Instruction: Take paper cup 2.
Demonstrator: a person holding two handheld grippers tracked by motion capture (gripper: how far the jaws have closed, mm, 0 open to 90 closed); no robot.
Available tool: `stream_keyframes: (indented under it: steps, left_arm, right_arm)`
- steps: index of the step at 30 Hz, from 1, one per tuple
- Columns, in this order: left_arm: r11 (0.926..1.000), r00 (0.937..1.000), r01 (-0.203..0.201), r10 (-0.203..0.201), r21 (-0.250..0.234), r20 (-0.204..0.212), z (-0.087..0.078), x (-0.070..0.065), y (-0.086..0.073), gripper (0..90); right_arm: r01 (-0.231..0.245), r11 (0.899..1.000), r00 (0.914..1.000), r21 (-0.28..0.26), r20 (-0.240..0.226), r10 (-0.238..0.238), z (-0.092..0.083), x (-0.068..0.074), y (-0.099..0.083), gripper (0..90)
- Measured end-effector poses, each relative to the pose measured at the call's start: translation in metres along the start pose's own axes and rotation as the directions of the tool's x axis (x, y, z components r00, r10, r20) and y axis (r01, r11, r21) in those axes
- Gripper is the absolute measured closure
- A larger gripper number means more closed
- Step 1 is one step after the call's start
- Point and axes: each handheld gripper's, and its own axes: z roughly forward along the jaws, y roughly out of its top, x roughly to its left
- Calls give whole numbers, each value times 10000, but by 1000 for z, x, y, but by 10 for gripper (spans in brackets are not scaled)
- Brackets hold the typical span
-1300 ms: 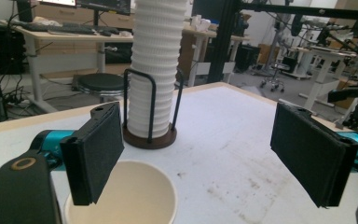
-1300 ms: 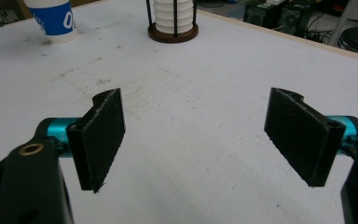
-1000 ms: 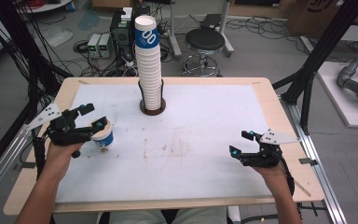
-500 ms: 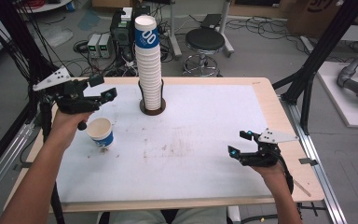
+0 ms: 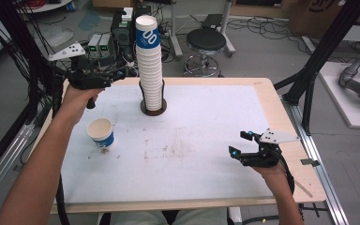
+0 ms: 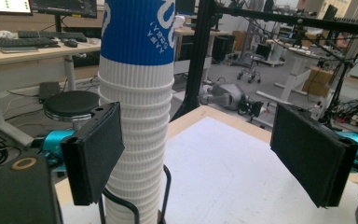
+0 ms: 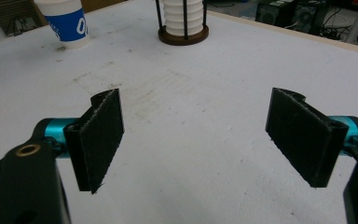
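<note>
High view: L gripper (image 5: 122, 72) held up at table's (image 5: 206, 117) far left, jaws wide, just beside the cup stack (image 5: 149, 61) in its holder (image 5: 153, 108). Single cup (image 5: 101, 132) upright on left side, well apart from R gripper (image 5: 239, 146), low at right edge, jaws spread.

L gripper view: jaws apart w/ nothing between; stack (image 6: 137, 107) behind left jaw.

R gripper view: jaws wide over bare table; cup (image 7: 65, 21) & holder (image 7: 183, 33) far off.

Tall stack of white ribbed paper cups (image 5: 150, 61), blue-banded top cup, upright in a dark wire holder (image 5: 153, 107), single cup (image 5: 101, 133) upright, well apart to the stack's front-left
</note>
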Motion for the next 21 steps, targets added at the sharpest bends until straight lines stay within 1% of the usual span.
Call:
stream_keyframes:
  steps: [1,3,5,6,8,11,13,16,18,21]
  left_arm:
    - [10000,10000,-8,8,-6,16,2,1,2,172]
    - [9998,9999,-100,101,172,-94,8,5,9,172]
    - [9999,9999,-51,52,93,-116,12,9,15,172]
    - [9999,9998,-37,40,151,-172,15,11,19,172]
    - [9998,9996,-129,132,126,-234,20,14,27,172]
    - [9999,9997,-102,104,84,-240,29,17,37,172]
    - [9998,9994,-113,118,159,-315,36,18,44,172]
    - [9995,9991,-70,82,292,-425,46,21,52,171]
    - [9992,9983,-87,110,391,-574,52,23,57,171]
    - [9991,9980,-83,108,412,-617,60,26,63,171]
  right_arm:
    - [38,10000,10000,-12,-5,-38,0,0,0,196]
    - [21,10000,10000,9,-53,-21,1,1,1,196]
    - [-1,10000,10000,9,-85,1,1,1,1,196]
    - [24,10000,10000,8,-92,-24,0,1,1,196]
    - [20,10000,10000,-3,-92,-20,0,0,1,196]
    - [-90,10000,9999,9,-82,90,-1,-1,0,196]
    - [-70,10000,10000,40,-56,71,-1,-1,-1,196]
    - [-63,10000,9999,36,-80,63,-2,-1,-2,196]
    - [-63,10000,10000,18,-73,63,-2,-1,-2,196]
    - [-64,10000,10000,5,-62,64,-3,-2,-3,196]
